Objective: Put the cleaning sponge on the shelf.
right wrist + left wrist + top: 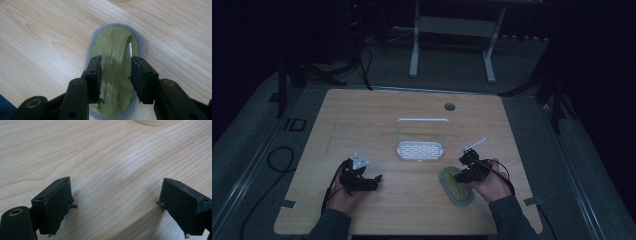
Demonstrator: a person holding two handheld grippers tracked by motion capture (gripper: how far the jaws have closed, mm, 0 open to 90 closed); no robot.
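An olive-green scrubber (pixel 455 187) with a raised handle and a grey pad under it lies flat on the wooden table (pixel 412 105), front right. My right gripper (pixel 465 171) sits over it. In the right gripper view its two jaws press on either side of the scrubber's (pixel 115 42) handle ridge, so the right gripper (pixel 116 77) is shut on it. My left gripper (pixel 373 181) rests low at the front left, pointing right. In its own view the left gripper (pixel 116 205) stands wide open over bare wood, with nothing between the jaws.
A white wire rack (pixel 421 142) with a perforated base stands upright at the table's middle, just behind both grippers. A round cable hole (pixel 449 106) is at the back. A pale rounded edge (pixel 152 122) shows far ahead of the left gripper; what it is I cannot tell.
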